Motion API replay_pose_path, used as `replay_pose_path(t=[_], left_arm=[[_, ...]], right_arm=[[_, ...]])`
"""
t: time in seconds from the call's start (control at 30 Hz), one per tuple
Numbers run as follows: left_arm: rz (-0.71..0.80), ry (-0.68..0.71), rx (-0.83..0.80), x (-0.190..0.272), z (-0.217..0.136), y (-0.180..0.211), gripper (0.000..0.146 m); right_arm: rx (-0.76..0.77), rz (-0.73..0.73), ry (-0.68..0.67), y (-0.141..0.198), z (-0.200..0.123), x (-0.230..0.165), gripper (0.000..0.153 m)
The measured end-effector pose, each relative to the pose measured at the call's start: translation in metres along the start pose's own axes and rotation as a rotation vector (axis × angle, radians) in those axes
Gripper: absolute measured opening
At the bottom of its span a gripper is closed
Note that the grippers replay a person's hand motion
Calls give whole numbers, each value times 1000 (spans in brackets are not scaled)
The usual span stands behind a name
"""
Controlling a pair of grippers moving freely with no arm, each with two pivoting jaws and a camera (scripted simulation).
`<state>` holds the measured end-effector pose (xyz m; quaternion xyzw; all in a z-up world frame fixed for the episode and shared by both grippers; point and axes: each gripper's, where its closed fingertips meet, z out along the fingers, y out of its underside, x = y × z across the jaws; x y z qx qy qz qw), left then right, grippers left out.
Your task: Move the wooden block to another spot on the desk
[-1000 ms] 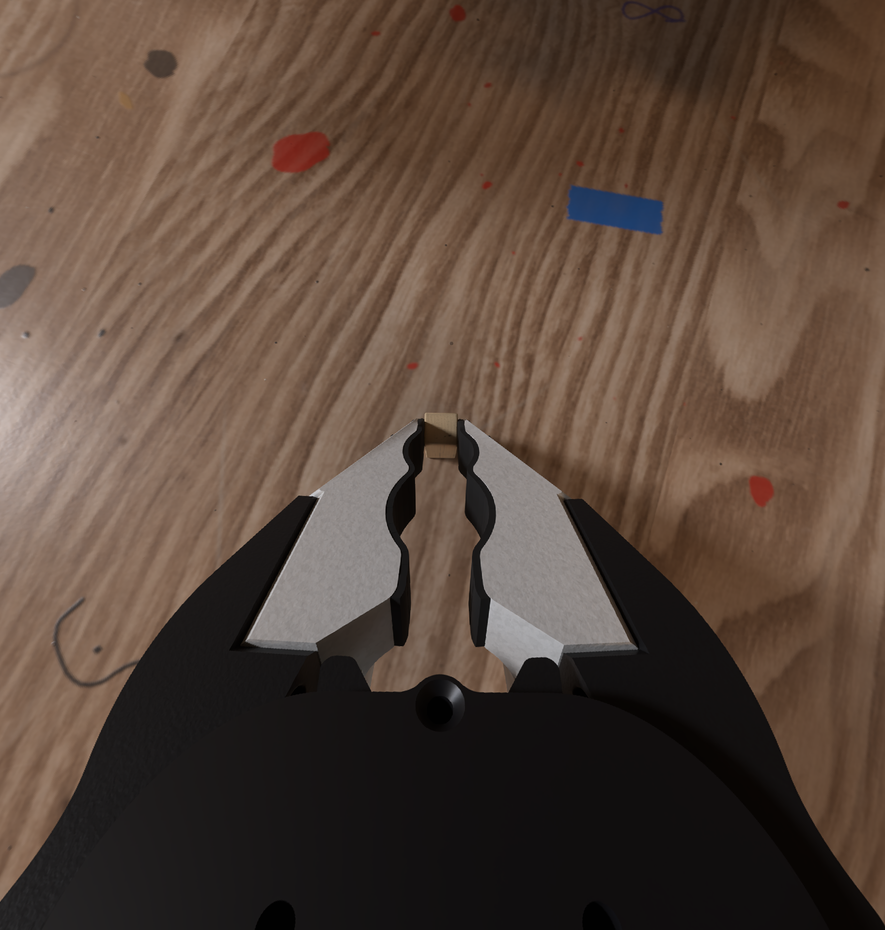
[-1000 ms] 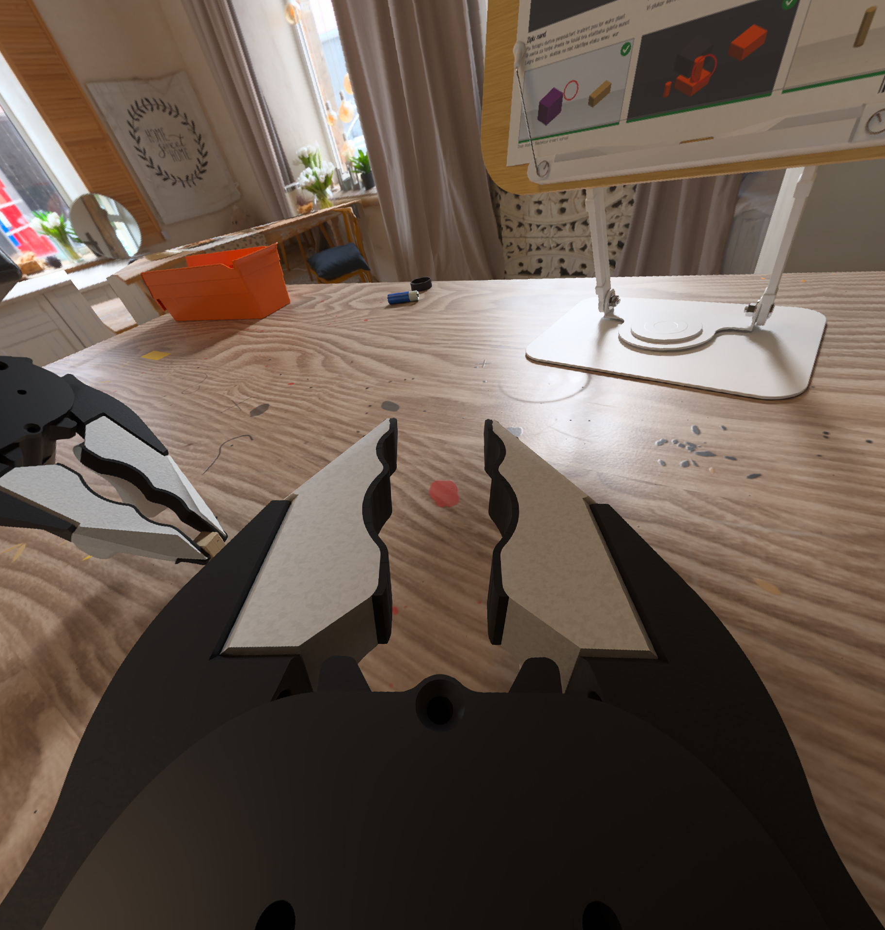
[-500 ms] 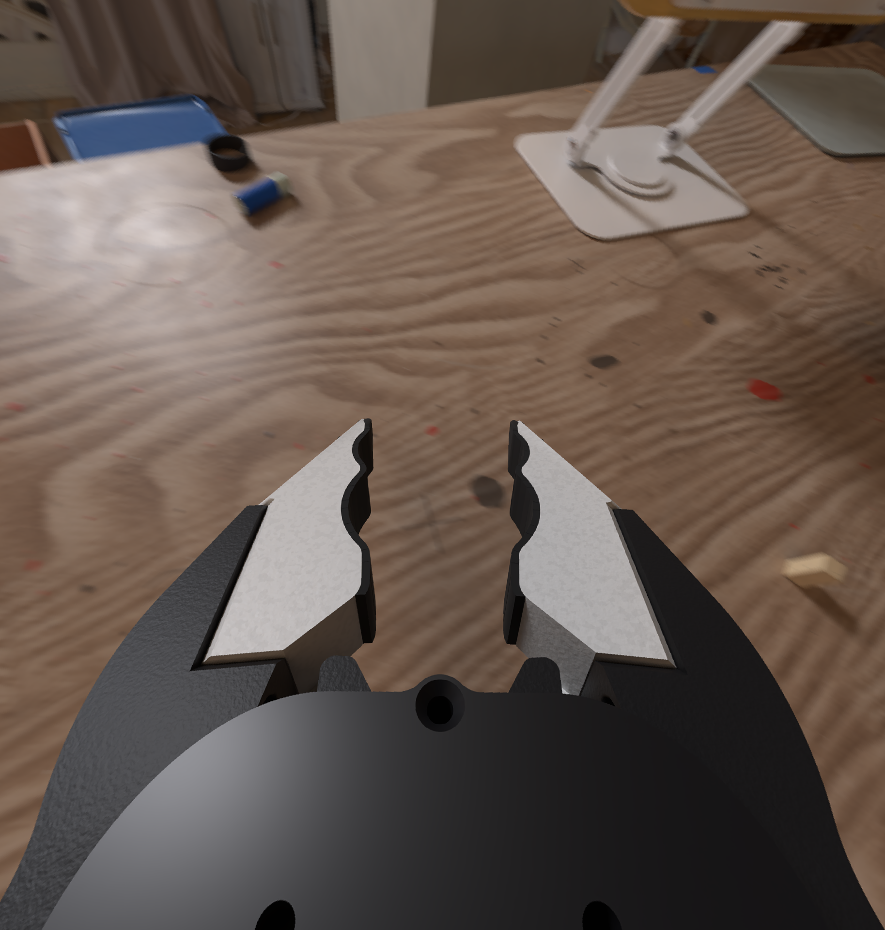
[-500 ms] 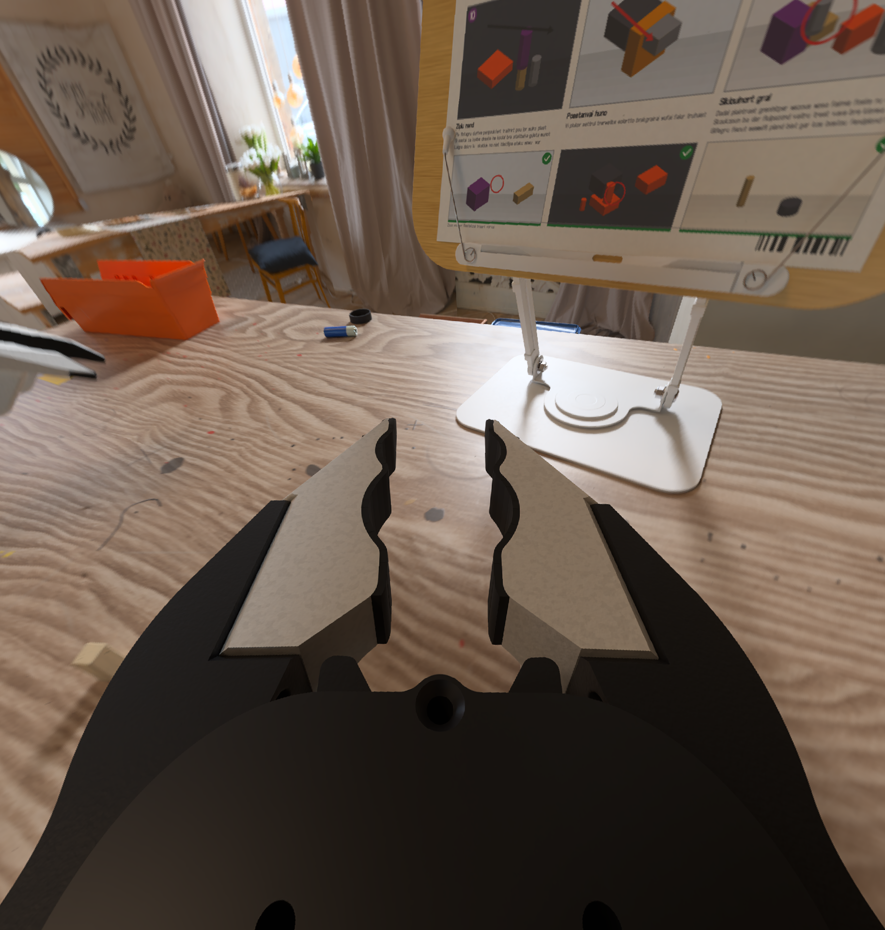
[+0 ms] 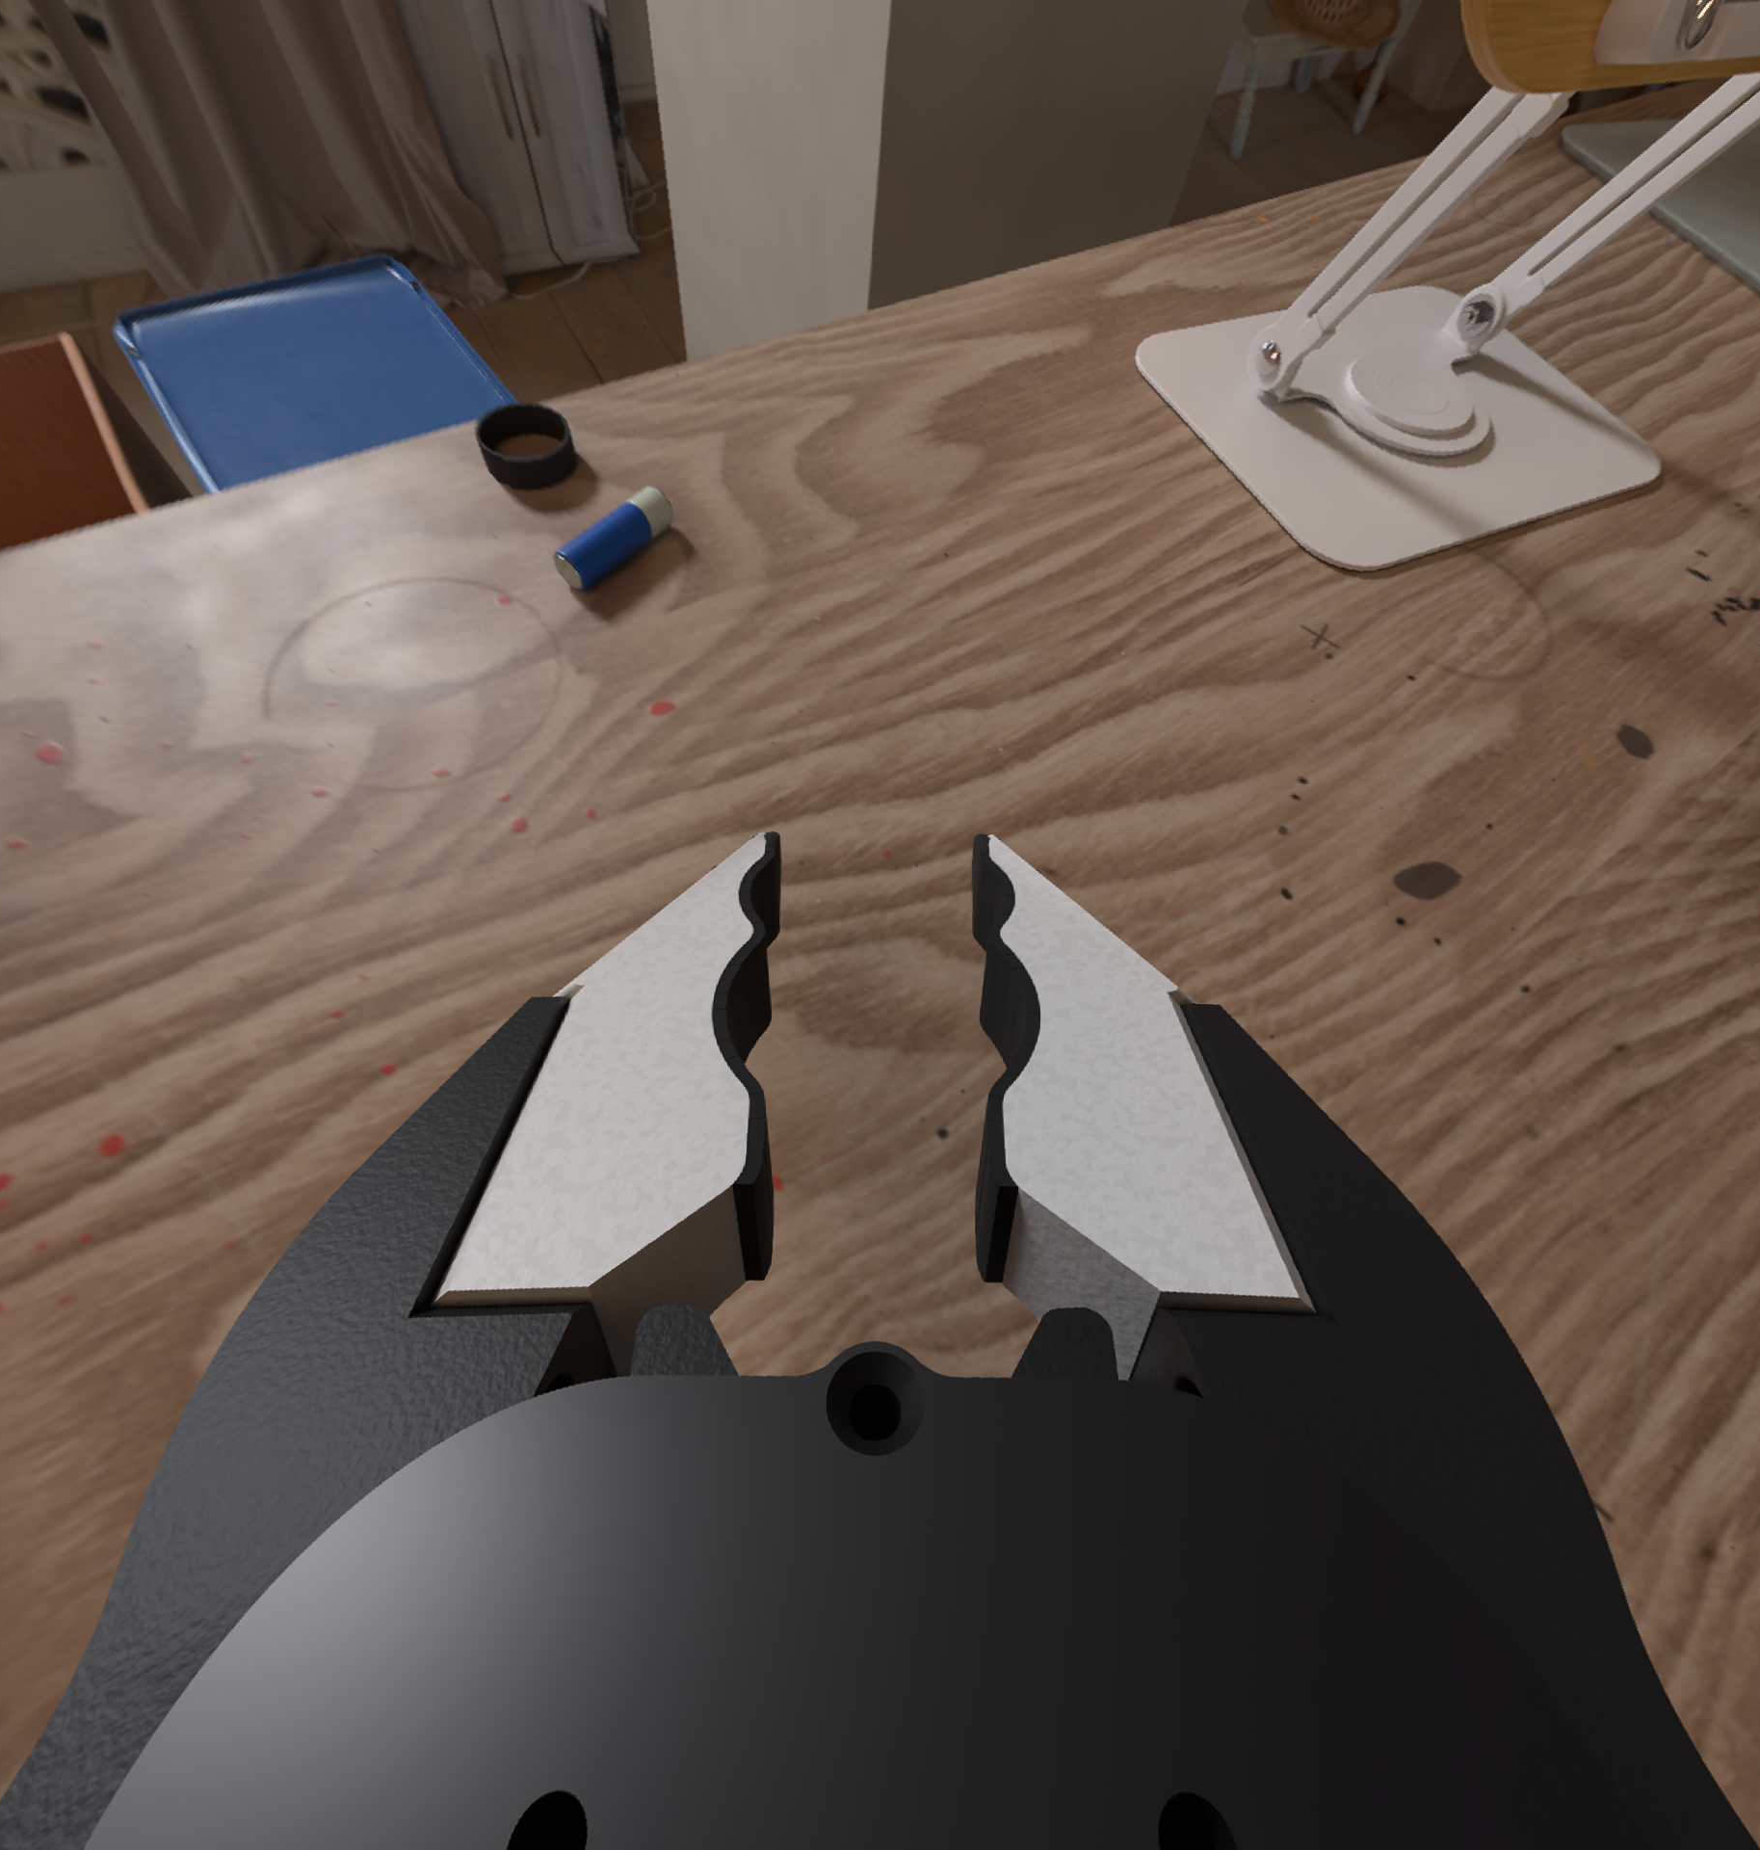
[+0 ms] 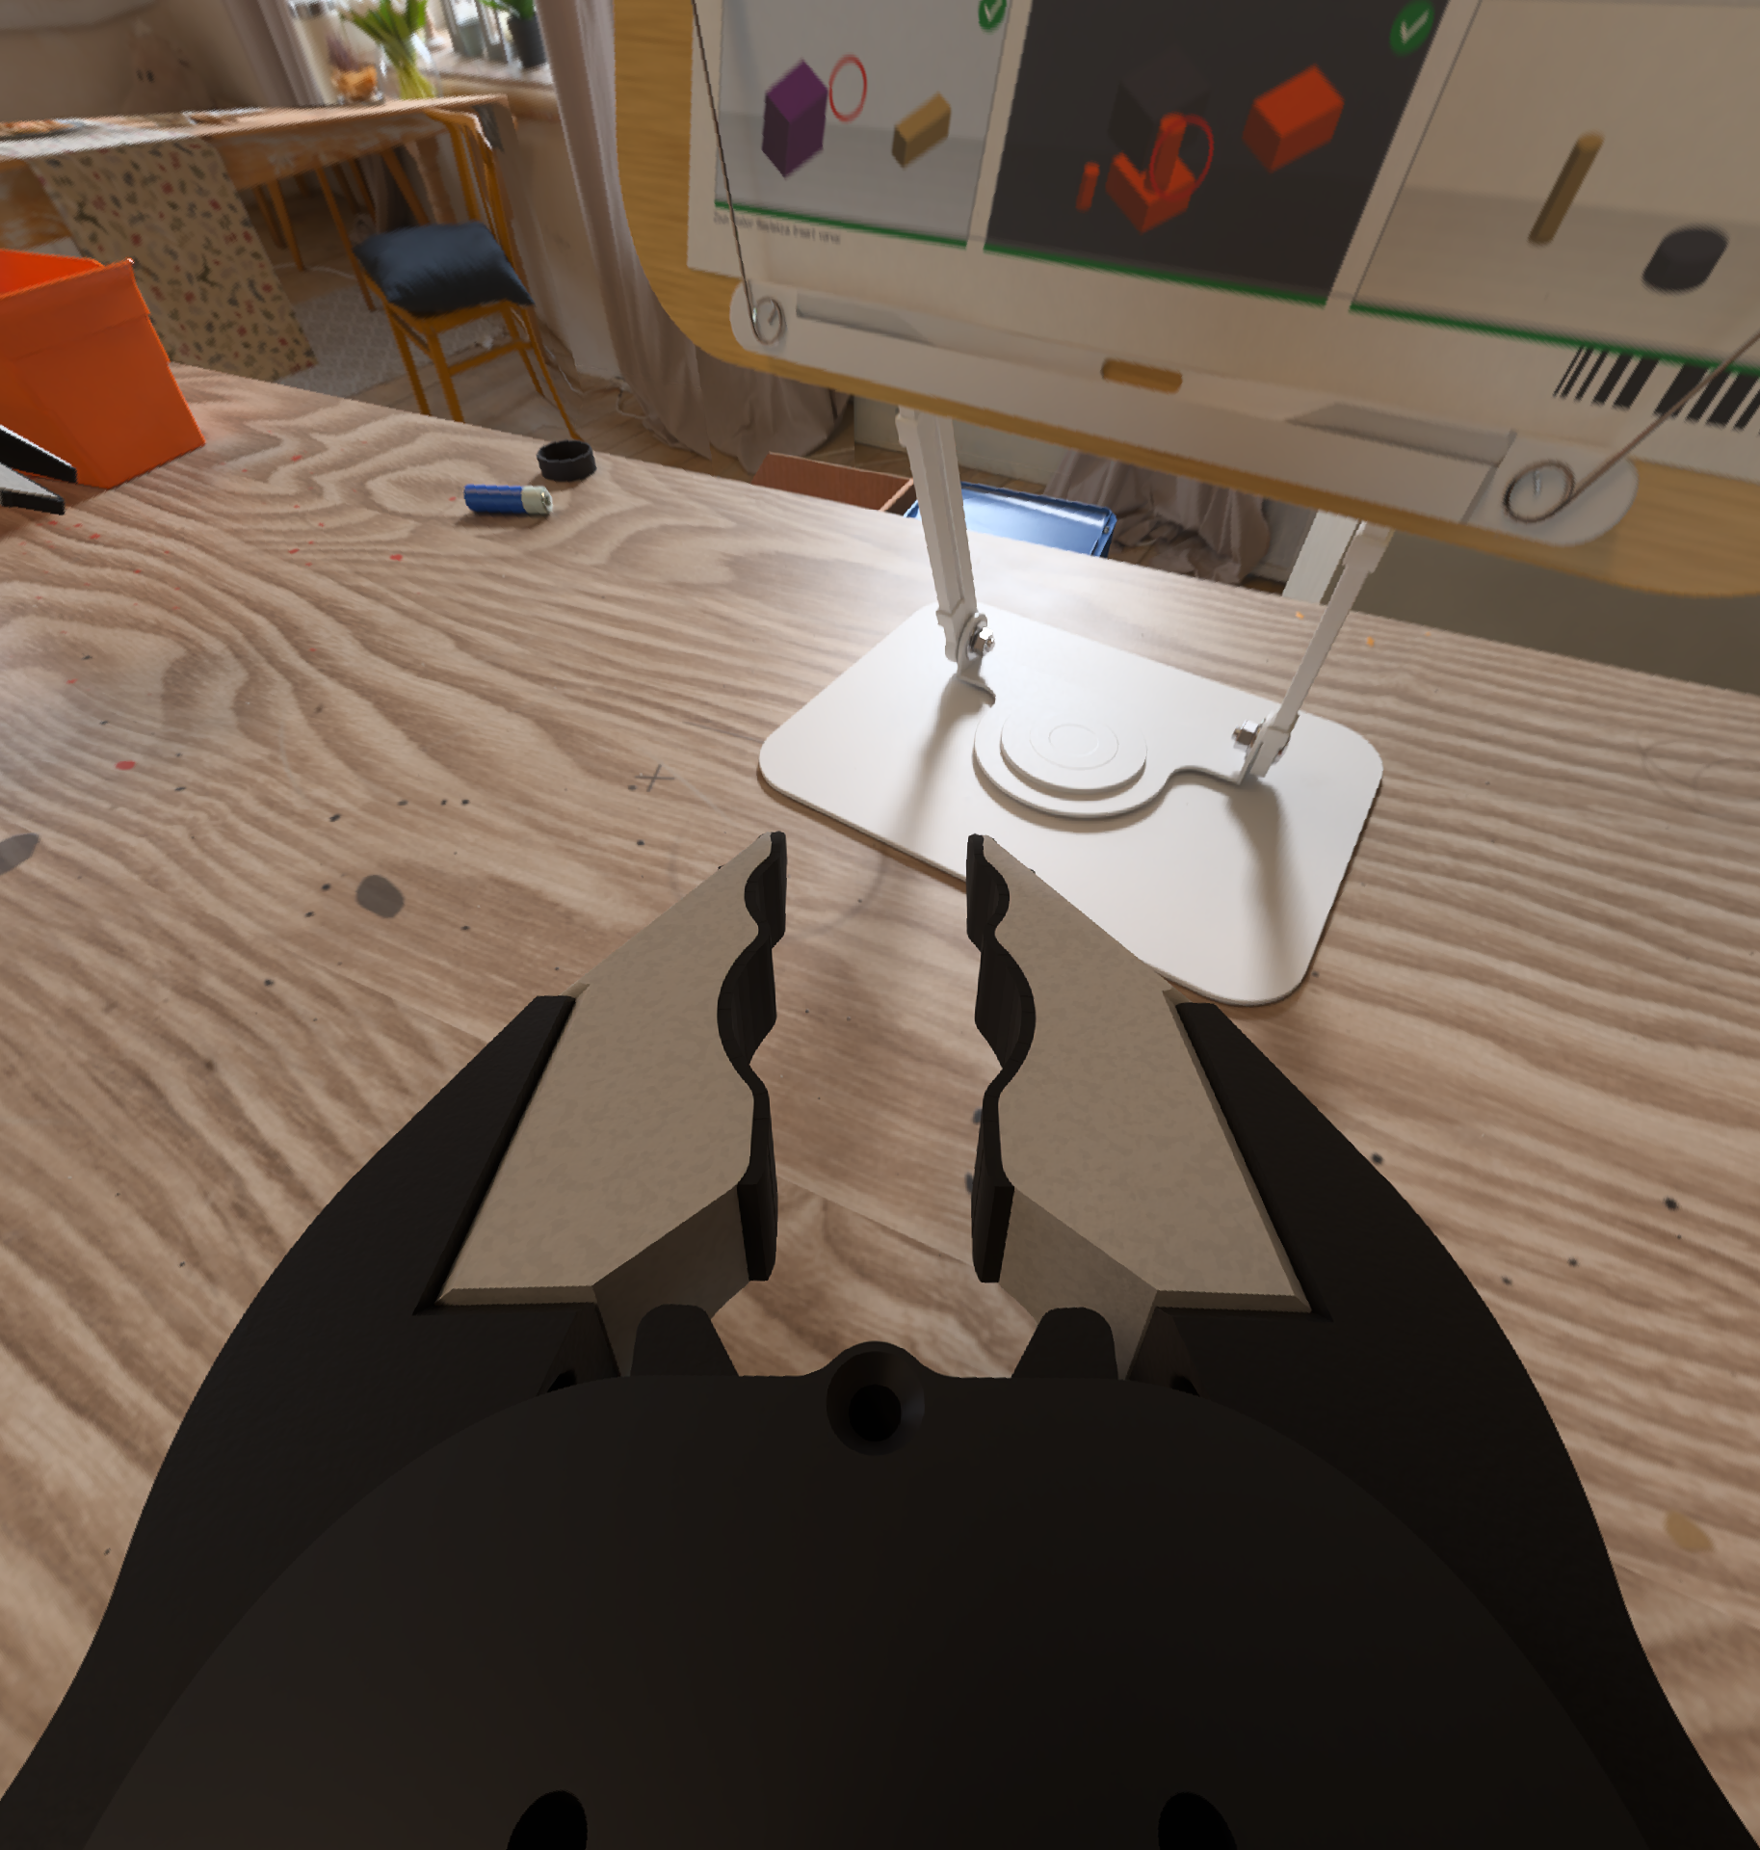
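no wooden block in either view now; whereabouts cannot be told. neither gripper carries anything, so the carry looks over or not begun, and nothing visible settles which. whether the block sits at a new spot cannot be checked from here.

left to right in the left wrist view: blue tray (image 5: 295, 370) past the tabletop (image 5: 956, 701) edge at 11 o'clock, black ring (image 5: 525, 447) and blue cylinder (image 5: 610, 539) just beside each other at 11 o'clock, white stand base (image 5: 1396, 430) at 1 o'clock. left gripper (image 5: 876, 851) spread, empty, bare wood showing in the gap, hovering above the tabletop and tilted forward and down.

right wrist view: orange bin (image 6: 65, 370) at 10 o'clock, left gripper's tips poking in at the left edge, blue cylinder and ring at 11 o'clock, stand base just beyond the tips at 1 o'clock, instruction board (image 6: 1256, 180) overhead. right gripper (image 6: 876, 851) spread, empty, pitched down at the tabletop, clear of the stand base.
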<state>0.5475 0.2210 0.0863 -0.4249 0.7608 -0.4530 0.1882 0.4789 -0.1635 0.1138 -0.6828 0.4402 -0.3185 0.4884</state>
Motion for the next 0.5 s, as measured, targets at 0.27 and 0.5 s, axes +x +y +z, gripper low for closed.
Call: replay_pose_path(t=[0.27, 0.5], left_arm=[[-24, -16, -54, -4, 6, 19, 32], [-41, -36, -35, -17, -4, 16, 31]], right_arm=[[-39, -17, -14, 11, 11, -4, 36], [-67, -39, -33, 17, 19, -10, 36]])
